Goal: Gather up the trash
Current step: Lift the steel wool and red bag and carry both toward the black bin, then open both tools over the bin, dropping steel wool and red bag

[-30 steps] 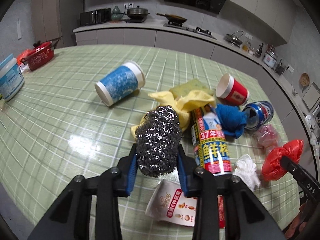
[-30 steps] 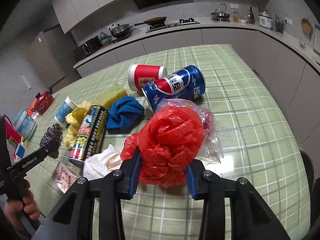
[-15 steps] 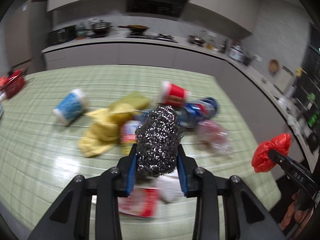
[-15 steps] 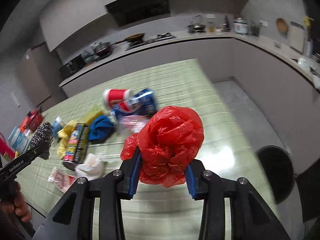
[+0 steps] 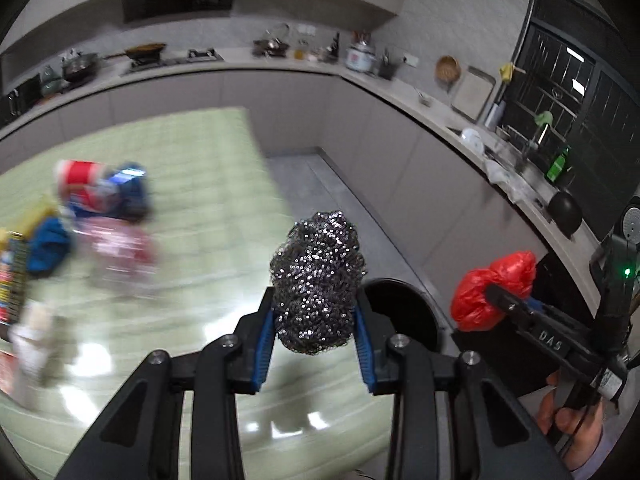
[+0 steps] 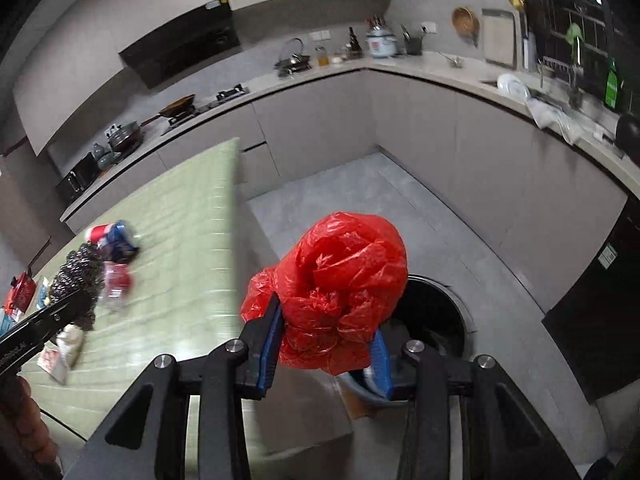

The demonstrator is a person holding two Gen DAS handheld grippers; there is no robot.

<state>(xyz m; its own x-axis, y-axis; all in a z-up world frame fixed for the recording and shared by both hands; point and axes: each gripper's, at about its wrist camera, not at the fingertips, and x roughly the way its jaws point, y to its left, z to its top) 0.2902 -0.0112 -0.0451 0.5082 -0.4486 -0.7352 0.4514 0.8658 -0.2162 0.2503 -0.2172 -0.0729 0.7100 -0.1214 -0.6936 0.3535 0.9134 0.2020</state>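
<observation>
On my left gripper (image 5: 316, 344) the blue pads (image 5: 265, 344) are closed in on a steel wool scrubber (image 5: 318, 284), w/ the ball squeezed between them and most of it bulging out past the tips; it's up in the air over the near right corner of the green checked table (image 5: 192, 240), right by the edge. On my right gripper (image 6: 326, 350) the pads are pinched onto a crumpled red plastic bag (image 6: 336, 292), held clear of any surface, and it hangs above the grey floor (image 6: 360, 200) w/ the round dark trash bin (image 6: 440, 320) showing just behind and below it, partly hidden by the bag. In the left wrist view the bin's rim (image 5: 404, 312) peeks out behind the scrubber, and the red bag sits further right, clamped in the other tool. The rest of the trash is back on the table, blurred: a red cup (image 5: 78, 176) and blue can (image 5: 128, 188) touching, a blue cloth (image 5: 48, 244), a pinkish clear bag (image 5: 120, 252), something white and crumpled (image 5: 36, 328) nr the left edge. Can't make out labels. Kitchen counter (image 6: 440, 68) wraps round the back and right w/ pots and a kettle on it.
</observation>
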